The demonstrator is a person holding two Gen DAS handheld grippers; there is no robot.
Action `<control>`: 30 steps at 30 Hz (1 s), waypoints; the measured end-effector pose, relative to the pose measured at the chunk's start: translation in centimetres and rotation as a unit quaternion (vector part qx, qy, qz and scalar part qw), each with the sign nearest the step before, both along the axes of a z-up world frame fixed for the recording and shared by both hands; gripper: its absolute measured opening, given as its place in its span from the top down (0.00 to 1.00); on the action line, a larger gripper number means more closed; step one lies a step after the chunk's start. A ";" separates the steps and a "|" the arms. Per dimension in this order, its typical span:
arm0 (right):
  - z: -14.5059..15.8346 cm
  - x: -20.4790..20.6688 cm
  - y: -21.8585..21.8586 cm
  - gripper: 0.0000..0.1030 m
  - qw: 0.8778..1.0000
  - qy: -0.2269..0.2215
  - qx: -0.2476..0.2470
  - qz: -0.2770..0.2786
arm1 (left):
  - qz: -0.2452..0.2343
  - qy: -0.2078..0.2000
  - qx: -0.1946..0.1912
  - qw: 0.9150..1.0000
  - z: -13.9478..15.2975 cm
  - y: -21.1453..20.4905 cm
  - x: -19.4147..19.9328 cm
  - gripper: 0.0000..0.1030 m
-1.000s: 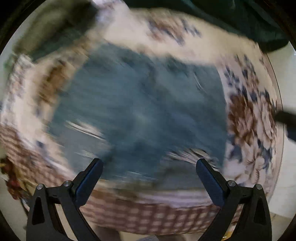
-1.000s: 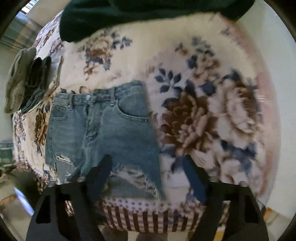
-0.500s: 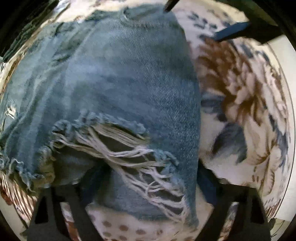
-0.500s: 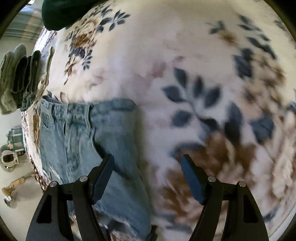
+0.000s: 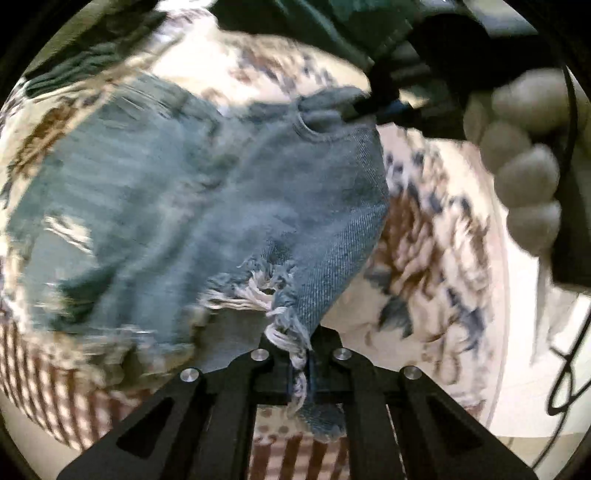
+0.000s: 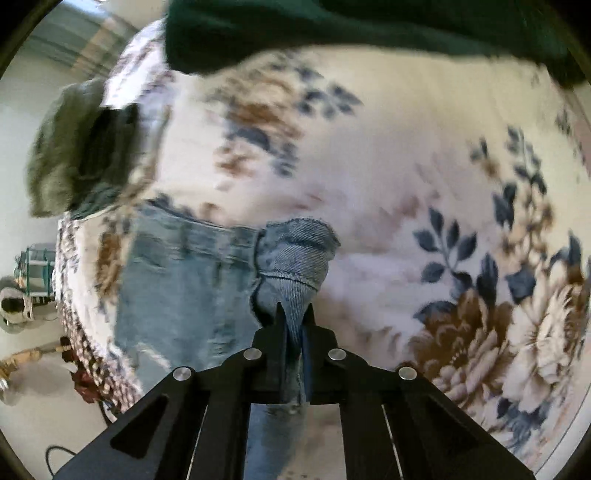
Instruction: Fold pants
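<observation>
The pants are short, frayed blue denim shorts (image 5: pixel 177 206) lying on a floral blanket (image 5: pixel 436 229). My left gripper (image 5: pixel 301 354) is shut on the frayed right hem corner of the shorts and lifts it off the blanket. My right gripper (image 6: pixel 293 325) is shut on the right end of the waistband (image 6: pixel 295 254) and holds it raised. The right gripper and the hand holding it also show at the top right of the left wrist view (image 5: pixel 373 107). The left part of the shorts (image 6: pixel 184 280) still lies flat.
A dark green garment (image 6: pixel 351 29) lies at the far side of the blanket (image 6: pixel 406 155). A stack of grey-green folded clothes (image 6: pixel 77 147) sits at the far left. A checked border (image 5: pixel 44 373) hangs at the near edge, floor beyond.
Both grippers were open over the shorts and have shut, the left on the hem corner, the right on the waistband end. Both now lift the right side of the shorts.
</observation>
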State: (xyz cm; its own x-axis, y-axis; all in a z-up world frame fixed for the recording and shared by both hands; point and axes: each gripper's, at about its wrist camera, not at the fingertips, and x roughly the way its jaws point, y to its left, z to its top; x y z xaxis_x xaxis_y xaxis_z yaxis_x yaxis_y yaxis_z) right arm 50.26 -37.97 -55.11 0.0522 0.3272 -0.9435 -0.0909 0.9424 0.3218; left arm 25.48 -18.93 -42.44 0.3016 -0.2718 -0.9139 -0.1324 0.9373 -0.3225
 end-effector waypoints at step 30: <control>-4.5 4.7 29.5 0.18 0.988 0.035 -0.028 0.147 | 0.308 0.084 0.005 0.948 -9.3 28.4 -0.6 0.75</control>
